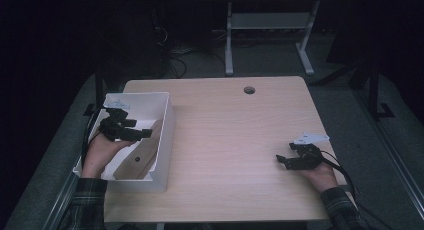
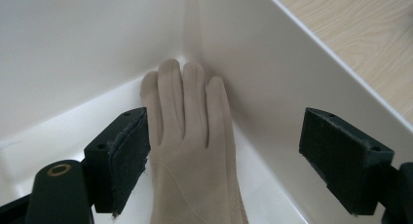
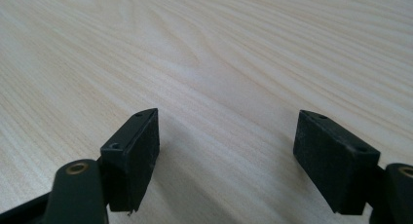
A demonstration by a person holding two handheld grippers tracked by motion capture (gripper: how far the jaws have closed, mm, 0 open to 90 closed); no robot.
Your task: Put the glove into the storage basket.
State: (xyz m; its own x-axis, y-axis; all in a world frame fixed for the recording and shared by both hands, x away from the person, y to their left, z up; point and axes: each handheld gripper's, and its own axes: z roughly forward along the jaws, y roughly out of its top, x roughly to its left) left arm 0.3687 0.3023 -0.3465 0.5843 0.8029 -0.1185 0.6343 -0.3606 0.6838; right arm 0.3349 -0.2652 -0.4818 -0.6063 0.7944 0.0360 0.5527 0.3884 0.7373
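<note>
Beige glove (image 2: 192, 151) lies flat inside the white bin (image 1: 167, 121) at the table's (image 1: 235, 140) nine o'clock, fingers tucked into a corner, likely just dropped there. Above it hangs the left gripper (image 1: 146, 133), jaws wide apart and pressing nothing; the right gripper (image 1: 281, 161), also open and empty, idles over bare wood near four o'clock. Count: one glove, one bin, two grippers.

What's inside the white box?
A beige glove lies in the white box, its fingers pointing into a corner. The left gripper hangs open above it, covering part. The floor beneath the glove is hidden.
</note>
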